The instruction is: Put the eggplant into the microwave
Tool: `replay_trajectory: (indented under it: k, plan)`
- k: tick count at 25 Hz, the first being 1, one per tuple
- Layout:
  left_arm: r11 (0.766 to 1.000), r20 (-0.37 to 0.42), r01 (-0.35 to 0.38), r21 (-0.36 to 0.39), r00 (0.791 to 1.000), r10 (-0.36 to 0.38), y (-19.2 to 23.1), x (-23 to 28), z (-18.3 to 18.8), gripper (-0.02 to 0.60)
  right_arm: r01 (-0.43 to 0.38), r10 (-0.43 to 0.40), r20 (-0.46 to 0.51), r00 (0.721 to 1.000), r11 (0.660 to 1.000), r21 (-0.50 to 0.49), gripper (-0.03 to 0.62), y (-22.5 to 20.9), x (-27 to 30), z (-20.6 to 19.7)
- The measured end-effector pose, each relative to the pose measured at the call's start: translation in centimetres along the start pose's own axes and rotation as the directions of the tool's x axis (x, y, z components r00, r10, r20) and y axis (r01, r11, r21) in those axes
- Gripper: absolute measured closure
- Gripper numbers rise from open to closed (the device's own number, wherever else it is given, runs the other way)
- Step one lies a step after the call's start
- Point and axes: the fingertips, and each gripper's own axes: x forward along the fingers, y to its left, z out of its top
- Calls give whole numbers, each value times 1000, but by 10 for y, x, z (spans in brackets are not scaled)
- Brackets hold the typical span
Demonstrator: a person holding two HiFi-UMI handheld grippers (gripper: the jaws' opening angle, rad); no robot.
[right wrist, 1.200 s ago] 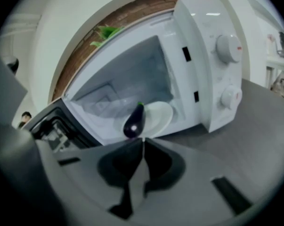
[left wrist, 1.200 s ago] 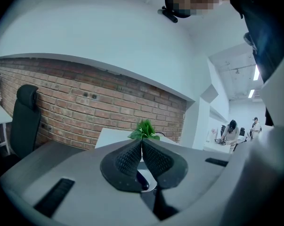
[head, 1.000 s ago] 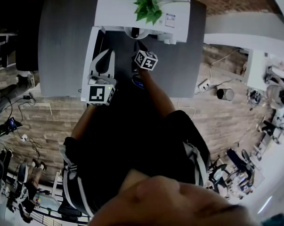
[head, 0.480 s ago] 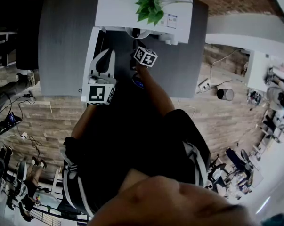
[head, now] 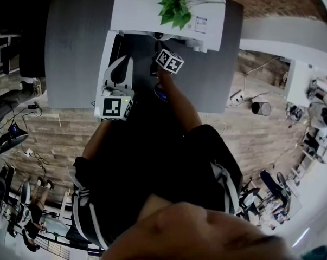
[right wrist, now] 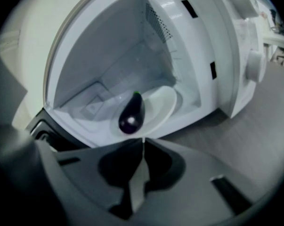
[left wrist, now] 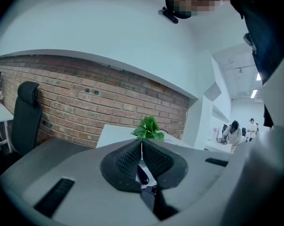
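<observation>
**Eggplant lies inside the open microwave, both grippers empty**

The right gripper (right wrist: 143, 139) hangs just outside the microwave's mouth, tilted down toward its floor. Its jaws are pressed together with nothing between them. The left gripper (left wrist: 142, 141) is also closed on nothing, its two ribbed pads meeting in a thin seam. In the head view it sits to the left of the microwave's front, over the swung-open door (head: 106, 58).

Just past the right gripper's tips, inside the microwave (right wrist: 99, 55), lies the eggplant (right wrist: 132, 114). It is small and plump, a very dark purple that reads almost black, and glossy enough to carry one bright spot of reflected light on its rounded end. That fat end faces out toward the opening. The narrower end points toward the microwave's back wall and finishes in a small green cap. The eggplant rests on the pale round plate (right wrist: 164, 105) on the microwave's floor (on the plate's left part, as the right gripper view shows it), clear of the side walls.

The microwave's cavity is white, with a patch of vent holes (right wrist: 158, 20) high on its right wall. A round knob (right wrist: 255, 65) sits on the front panel to the right of the opening.

A leafy green plant (head: 174, 5) stands on top of the microwave, which sits on a grey table (head: 71, 47). Behind the microwave runs a brick wall (left wrist: 85, 95).
</observation>
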Motion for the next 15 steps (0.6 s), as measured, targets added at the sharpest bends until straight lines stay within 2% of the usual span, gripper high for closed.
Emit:
replay_trajectory:
  k: [15]
  plan:
    - [1000, -41, -15, -9, 999, 15, 4, 9, -13, 540, -9, 7, 31, 999, 998, 55, 555, -6, 18, 17]
